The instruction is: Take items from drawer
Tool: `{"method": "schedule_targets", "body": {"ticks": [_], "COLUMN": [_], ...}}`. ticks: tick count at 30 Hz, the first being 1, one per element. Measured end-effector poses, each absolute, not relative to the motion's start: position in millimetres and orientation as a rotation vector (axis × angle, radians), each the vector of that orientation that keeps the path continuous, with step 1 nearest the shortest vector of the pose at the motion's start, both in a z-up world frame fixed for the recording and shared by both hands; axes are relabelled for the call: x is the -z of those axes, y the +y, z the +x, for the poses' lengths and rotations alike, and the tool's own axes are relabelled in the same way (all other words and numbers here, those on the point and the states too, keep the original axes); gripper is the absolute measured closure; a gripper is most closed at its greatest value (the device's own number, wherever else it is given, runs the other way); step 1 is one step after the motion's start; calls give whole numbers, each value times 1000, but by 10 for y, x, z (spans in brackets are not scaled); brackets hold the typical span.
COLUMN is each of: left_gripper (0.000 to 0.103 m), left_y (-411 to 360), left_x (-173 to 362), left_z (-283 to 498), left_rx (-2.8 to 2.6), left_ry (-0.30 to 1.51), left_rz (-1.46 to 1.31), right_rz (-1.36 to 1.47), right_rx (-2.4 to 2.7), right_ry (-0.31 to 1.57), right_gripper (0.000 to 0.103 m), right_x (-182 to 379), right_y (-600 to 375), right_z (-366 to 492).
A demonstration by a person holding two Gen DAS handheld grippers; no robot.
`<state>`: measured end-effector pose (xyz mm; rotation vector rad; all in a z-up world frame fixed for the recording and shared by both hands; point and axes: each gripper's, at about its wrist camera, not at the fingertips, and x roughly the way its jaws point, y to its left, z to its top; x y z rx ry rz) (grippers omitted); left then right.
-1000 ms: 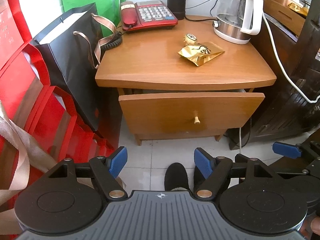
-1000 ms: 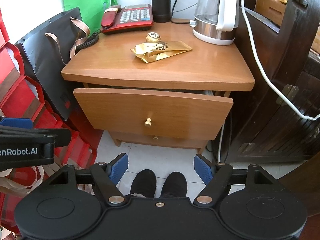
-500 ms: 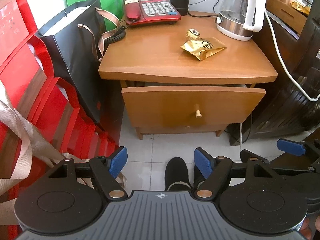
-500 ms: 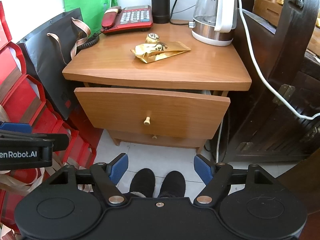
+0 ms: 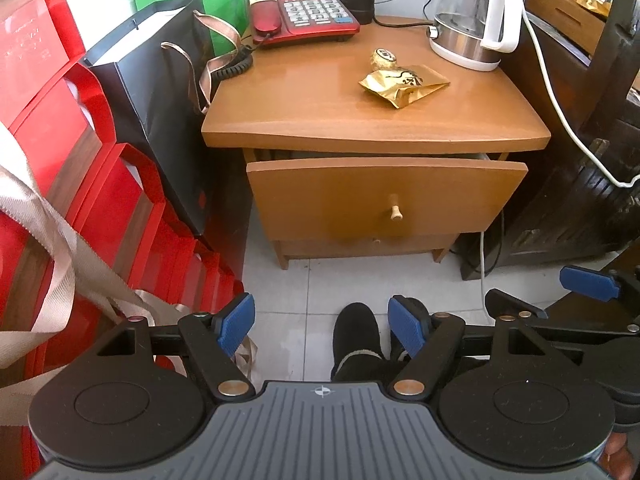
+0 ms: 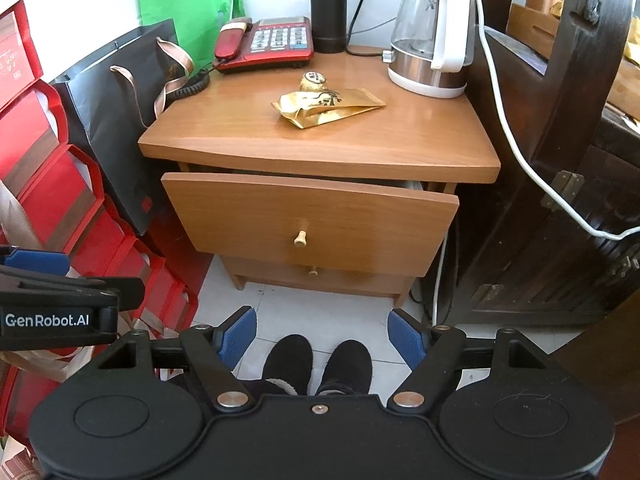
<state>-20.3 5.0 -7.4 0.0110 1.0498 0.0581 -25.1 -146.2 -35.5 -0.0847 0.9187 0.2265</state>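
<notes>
- Black two-finger left gripper (image 5: 321,326) with blue pads sits nearest, jaws spread wide and holding nothing, above pale floor tiles (image 5: 280,280).
- The matching black right gripper (image 6: 322,334) is likewise spread apart and empty; it also shows at the right edge of the left wrist view.
- Between the fingers, the person's two feet in black shoes (image 6: 316,364) stand on the tiles.
- Red gift boxes (image 5: 60,184) with beige ribbon handles are stacked along the left side.
- Ahead stands a light-brown wooden nightstand (image 6: 320,148). Its top wooden drawer (image 6: 312,220), with a small pale knob (image 6: 300,238), is pulled slightly out; the contents cannot be seen through the narrow gap.
- A second, lower drawer (image 6: 316,276) beneath it is closed.
- A black paper shopping bag (image 5: 160,92) leans just beside the nightstand's left side.
- On the top lie a crumpled gold foil packet (image 6: 328,106) and, touching it behind, a small round gold-wrapped item (image 6: 314,80).
- Farther back are a red desk telephone (image 6: 266,44), a black cylindrical flask (image 6: 328,8) and a glass electric kettle with white handle (image 6: 432,36).
- Dark wooden furniture (image 6: 560,200) stands to the right, a white cable (image 6: 516,152) draped across it.
</notes>
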Motion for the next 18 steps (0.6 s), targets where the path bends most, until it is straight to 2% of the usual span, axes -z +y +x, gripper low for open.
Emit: {"method": "schedule_targets", "body": {"ticks": [18], "left_gripper": [26], "left_y": [12], "left_x": [189], "left_z": [-97], "left_rx": [-56], "left_ry": [1090], "left_rz": [18], "right_rz": [-72], "right_rx": [-228], "right_ry": [941], "right_gripper": [32], "right_x": [398], "right_y": [-1489], "right_z": [-176]}}
